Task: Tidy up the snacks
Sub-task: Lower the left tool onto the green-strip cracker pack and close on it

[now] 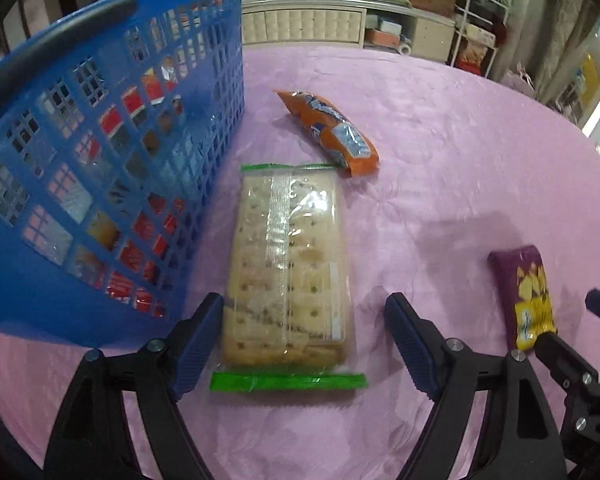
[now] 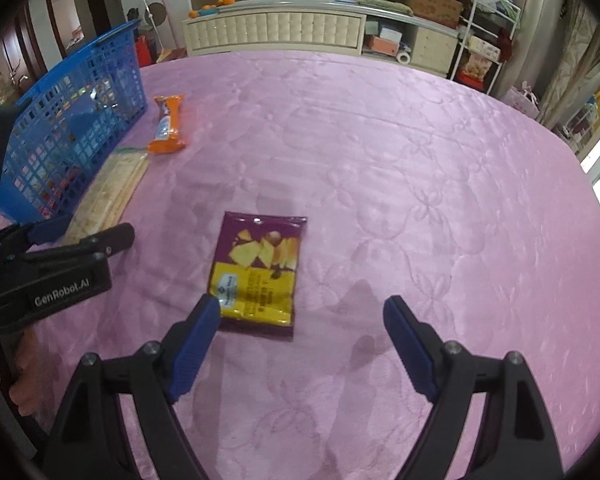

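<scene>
A pink flower-embossed cloth [image 2: 380, 152] covers the tabletop, bearing a blue lattice basket [image 1: 100, 168], an orange wrapper [image 1: 332, 132], a clear green-edged cracker pack [image 1: 288, 264] and a purple-and-yellow packet [image 2: 258, 272]; both claws' pads are dark blue.

Three snack packs lie flat beside your blue basket [image 1: 112, 184], which already holds others.

At lower centre of your left view lies the clear cracker pack [image 1: 286, 268] with green sealed ends, lengthwise, just beside the basket wall. Above it, the orange wrapper [image 1: 330, 132] lies slanted. The purple-and-yellow chip bag [image 2: 258, 274] sits apart, centre of your right view.
</scene>
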Tool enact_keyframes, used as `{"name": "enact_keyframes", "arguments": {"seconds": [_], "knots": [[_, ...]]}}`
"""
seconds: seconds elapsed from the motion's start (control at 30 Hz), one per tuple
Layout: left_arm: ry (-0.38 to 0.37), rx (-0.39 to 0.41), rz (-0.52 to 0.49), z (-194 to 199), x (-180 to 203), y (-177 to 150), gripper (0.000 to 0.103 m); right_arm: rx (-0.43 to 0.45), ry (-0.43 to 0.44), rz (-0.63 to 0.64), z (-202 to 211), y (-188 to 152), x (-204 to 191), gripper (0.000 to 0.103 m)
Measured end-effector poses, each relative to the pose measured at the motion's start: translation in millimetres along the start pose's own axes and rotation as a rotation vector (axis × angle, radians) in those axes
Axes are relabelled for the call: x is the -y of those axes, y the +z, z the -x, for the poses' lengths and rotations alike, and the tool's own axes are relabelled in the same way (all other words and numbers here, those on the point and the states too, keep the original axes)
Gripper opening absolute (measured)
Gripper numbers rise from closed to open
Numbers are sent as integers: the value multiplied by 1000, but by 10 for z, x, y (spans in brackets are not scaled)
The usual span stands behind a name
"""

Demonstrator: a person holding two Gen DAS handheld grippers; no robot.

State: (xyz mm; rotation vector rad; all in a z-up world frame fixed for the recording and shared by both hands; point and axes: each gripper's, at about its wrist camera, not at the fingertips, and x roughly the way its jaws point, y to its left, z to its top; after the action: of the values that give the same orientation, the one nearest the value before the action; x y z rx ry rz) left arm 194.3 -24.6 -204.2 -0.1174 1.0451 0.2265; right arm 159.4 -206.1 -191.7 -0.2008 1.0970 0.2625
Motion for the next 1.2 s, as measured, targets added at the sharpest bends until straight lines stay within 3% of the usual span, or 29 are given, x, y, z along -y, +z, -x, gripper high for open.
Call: {"name": "enact_keyframes", "arguments": {"seconds": [0.37, 0.5, 0.7, 1.2], "knots": [[-19, -22, -10, -65, 68, 33, 81, 3, 7, -37, 0, 4, 101, 87], [-33, -13, -28, 40, 86, -58, 63, 11, 9, -44, 25, 3, 113, 87], [-49, -8, -49, 104, 156, -150, 56, 16, 9, -52, 57, -4, 133, 87], [-156, -36, -42, 333, -10, -469, 55, -22, 70, -37, 36, 78, 102, 87]]}}
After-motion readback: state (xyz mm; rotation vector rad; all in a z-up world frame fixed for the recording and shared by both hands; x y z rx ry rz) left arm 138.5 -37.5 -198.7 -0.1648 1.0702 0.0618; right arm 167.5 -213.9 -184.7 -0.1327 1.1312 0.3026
